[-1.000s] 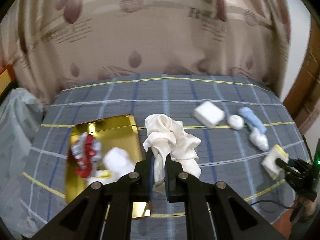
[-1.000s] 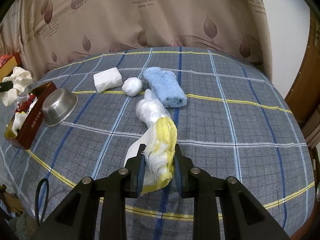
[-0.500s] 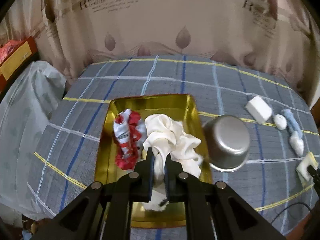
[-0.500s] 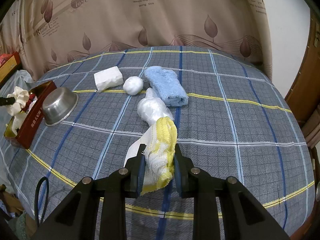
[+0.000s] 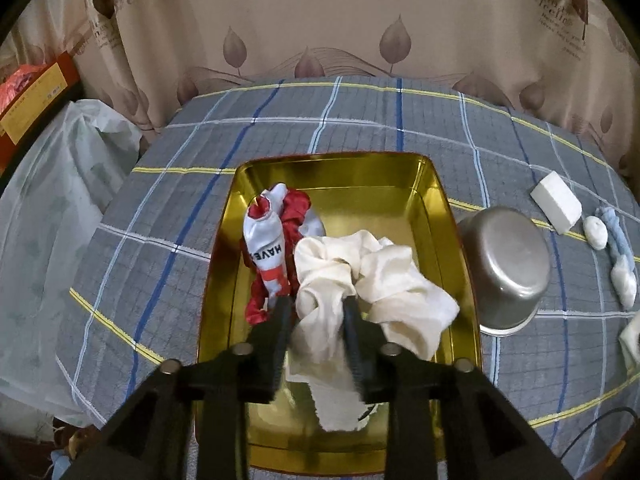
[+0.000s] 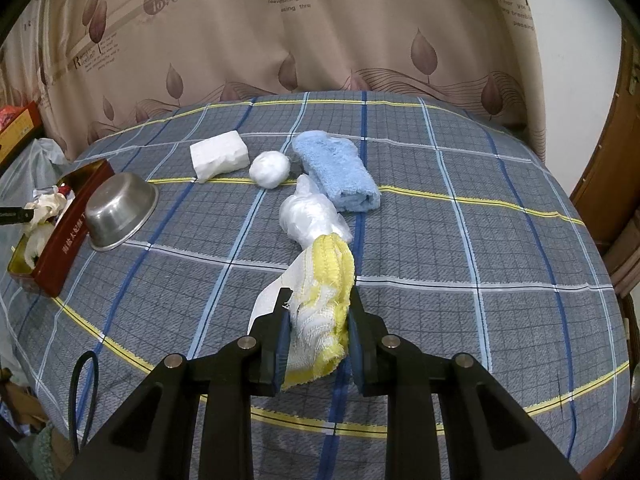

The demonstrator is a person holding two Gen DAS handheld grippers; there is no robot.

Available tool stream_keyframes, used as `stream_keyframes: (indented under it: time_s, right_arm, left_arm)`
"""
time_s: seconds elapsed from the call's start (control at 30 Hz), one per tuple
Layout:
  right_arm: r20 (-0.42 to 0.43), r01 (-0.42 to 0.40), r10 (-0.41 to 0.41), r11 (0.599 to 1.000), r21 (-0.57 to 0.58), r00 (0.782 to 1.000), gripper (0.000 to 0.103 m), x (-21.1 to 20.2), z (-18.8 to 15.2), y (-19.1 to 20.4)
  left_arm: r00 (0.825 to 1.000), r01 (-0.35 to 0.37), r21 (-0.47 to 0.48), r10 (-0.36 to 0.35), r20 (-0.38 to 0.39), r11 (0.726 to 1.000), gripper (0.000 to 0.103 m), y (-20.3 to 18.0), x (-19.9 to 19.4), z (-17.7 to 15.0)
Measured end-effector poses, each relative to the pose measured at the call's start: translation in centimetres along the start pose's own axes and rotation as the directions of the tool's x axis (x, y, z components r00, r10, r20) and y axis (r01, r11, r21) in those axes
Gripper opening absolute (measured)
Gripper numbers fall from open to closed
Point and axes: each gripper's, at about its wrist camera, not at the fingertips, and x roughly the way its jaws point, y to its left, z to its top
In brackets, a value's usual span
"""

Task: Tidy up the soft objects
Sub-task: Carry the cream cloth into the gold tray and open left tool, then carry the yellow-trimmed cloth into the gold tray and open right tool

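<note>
Tin [image 5: 434, 184] interior (left wrist view only)

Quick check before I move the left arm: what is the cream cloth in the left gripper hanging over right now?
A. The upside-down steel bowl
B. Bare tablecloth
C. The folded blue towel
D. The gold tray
D. In the left wrist view the cream cloth between the fingers of the left gripper hangs over the gold tray, beside the red and white item; the steel bowl sits outside it, to the right.
</note>
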Motion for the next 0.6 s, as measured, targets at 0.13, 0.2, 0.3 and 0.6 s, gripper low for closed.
stream_keyframes:
  time_s: [0.13, 0.2, 0.3, 0.6]
  right_arm:
    - [0.0, 0.0, 0.0, 1.0, -0.001, 1.0, 0.023, 0.0, 0.0, 0.0]
    - [0.001, 0.001, -0.001, 1.0, -0.004, 1.0, 0.023, -0.1, 0.1, 0.1]
    - [0.002, 0.002, -0.002, 1.0, -0.007, 1.0, 0.023, -0.3, 0.2, 0.3]
    - [0.012, 0.002, -0.002, 1.0, -0.032, 1.0, 0.023, -0.7, 0.7, 1.5]
  left_arm:
    - [1.0, -0.009, -0.004, 0.009, -0.007, 1.0, 0.049, 0.3, -0.4, 0.0]
    - [1.0, -0.015, 0.001, 0.015, -0.005, 1.0, 0.05, 0.4, -0.8, -0.2]
    - [1.0, -0.01, 0.008, 0.01, 0.001, 1.0, 0.051, 0.5, -1.5, -0.5]
    - [0.999, 0.002, 0.015, -0.002, 0.033, 1.0, 0.057, 1.2, -4.1, -1.4]
